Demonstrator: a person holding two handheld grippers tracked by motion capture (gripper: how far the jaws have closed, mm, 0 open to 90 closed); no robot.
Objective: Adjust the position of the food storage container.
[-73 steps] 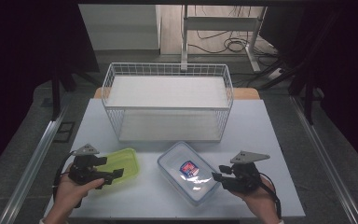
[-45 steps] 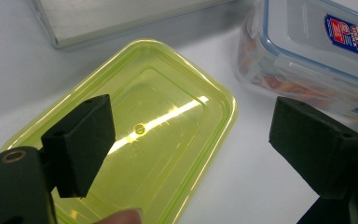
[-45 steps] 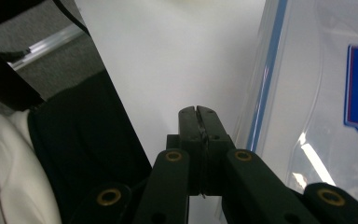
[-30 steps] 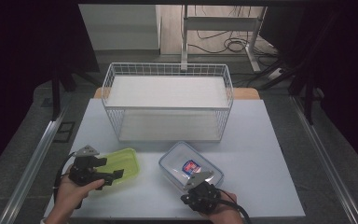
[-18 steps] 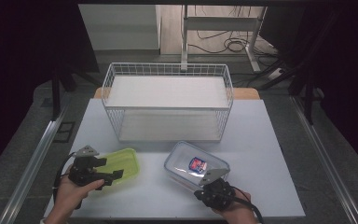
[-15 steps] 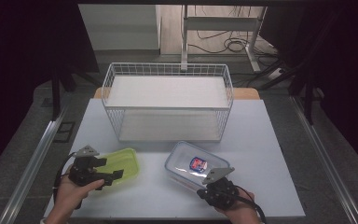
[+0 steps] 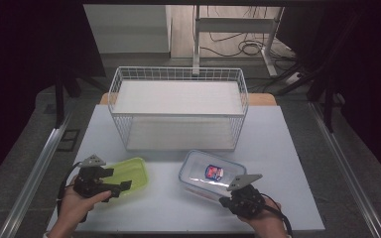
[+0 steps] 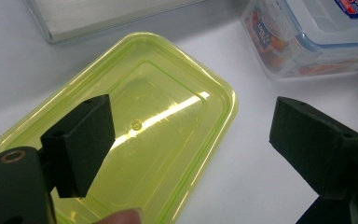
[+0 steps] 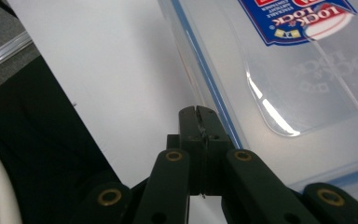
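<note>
- Right gripper (image 9: pixel 199 112): jaws pressed together with nothing between them, tips at the blue-trimmed edge of the clear lidded container (image 7: pixel 211 173), which sits on the white table (image 7: pixel 287 148) right of centre.
- Left gripper (image 8: pixel 191 140): jaws wide apart over the yellow-green lid (image 8: pixel 135 135), lying flat near the table's left front.
- Wire basket (image 7: pixel 178 106) stands behind both; bare table lies between lid and container.

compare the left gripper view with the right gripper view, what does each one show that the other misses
Left gripper view: a yellow-green lid lying flat under wide-open jaws, and the wire basket's base edge. Right gripper view: the right gripper with its jaws pressed together at the clear container's edge, and the logo sticker close up. Both: the clear container with its blue seal, on the white table.
</note>
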